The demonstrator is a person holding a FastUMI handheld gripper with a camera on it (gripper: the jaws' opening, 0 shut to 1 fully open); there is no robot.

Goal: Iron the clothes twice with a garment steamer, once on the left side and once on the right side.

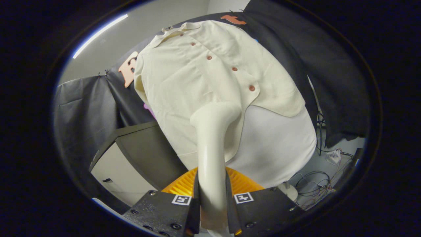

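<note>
Between our fingers (212, 210) we hold the steamer (212, 144) firmly, its head against the shirt (184, 82) beside the buttons; finished passes we cannot judge.

We see black cloth (88, 108) hung as the booth wall, clipped at its upper edge and creased, running behind and round to a second black drape (329, 82) on the other side. Above it we get a plain pale grey wall (131, 42) with a long strip light (98, 34) glowing bright. Low down, beside the cloth, we note a dark grey cabinet (148, 154) with a light panel face (115, 177). The floor (315, 164) is light grey; loose cables (315, 187) tangle across it, and a white plug block (334, 156) lies near the drape's lower edge.
</note>
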